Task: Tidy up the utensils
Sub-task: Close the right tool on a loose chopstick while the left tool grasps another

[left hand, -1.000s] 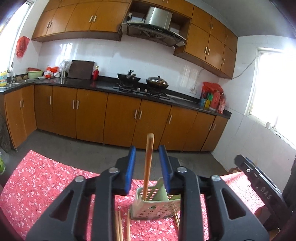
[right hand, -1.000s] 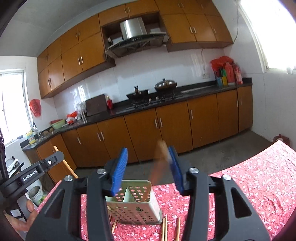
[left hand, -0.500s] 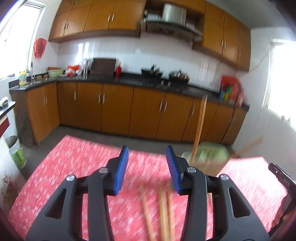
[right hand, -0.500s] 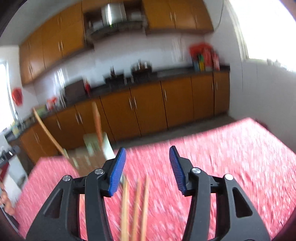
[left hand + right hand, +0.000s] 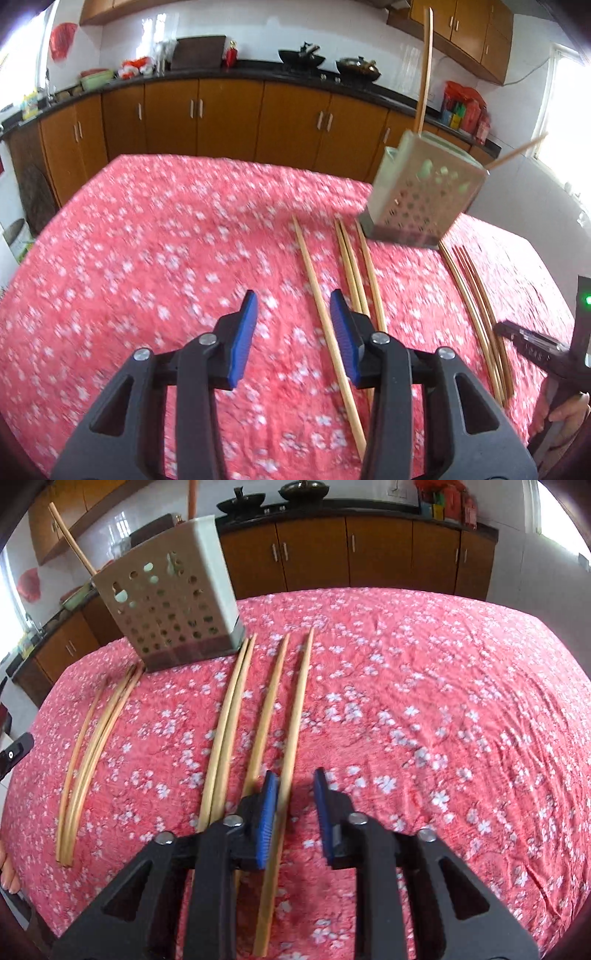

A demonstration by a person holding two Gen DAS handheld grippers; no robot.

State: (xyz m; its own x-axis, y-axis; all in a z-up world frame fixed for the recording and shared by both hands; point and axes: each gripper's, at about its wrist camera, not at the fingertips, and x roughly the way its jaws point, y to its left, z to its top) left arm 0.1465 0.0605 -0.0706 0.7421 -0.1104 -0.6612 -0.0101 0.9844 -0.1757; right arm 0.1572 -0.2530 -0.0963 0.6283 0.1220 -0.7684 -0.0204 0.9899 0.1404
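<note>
The left claw [image 5: 292,299] hangs released over the worktop [image 5: 147,258], which is covered by a red flowered cloth. Its blue pads have just been closing a little. One chopstick [image 5: 306,254] lies on the cloth and runs between them, but neither pad presses on it. Just right of it in this view lie a pair of chopsticks [image 5: 347,258] side by side, then a single one [image 5: 369,266]. A bundle [image 5: 476,295] lies further right, near the worktop's edge. At the far ends of these sticks stands the perforated utensil holder [image 5: 424,195]. It carries one stick upright [image 5: 424,74] and one leaning out to the right [image 5: 517,151]. At the right edge a hand [image 5: 565,413] grips the other tool's handle.

The right claw [image 5: 295,775] is low over the same cloth [image 5: 443,701]. Its pads have just been closing, yet a clear gap still shows between them. A chopstick [image 5: 295,709] passes through that gap close against the left pad, and the right pad stands off it, so nothing is grasped. To its left lie another stick [image 5: 269,701], the pair [image 5: 232,709], and the bundle [image 5: 96,731] well apart. The holder [image 5: 170,605] stands at the far left, touching the pair's far tips
</note>
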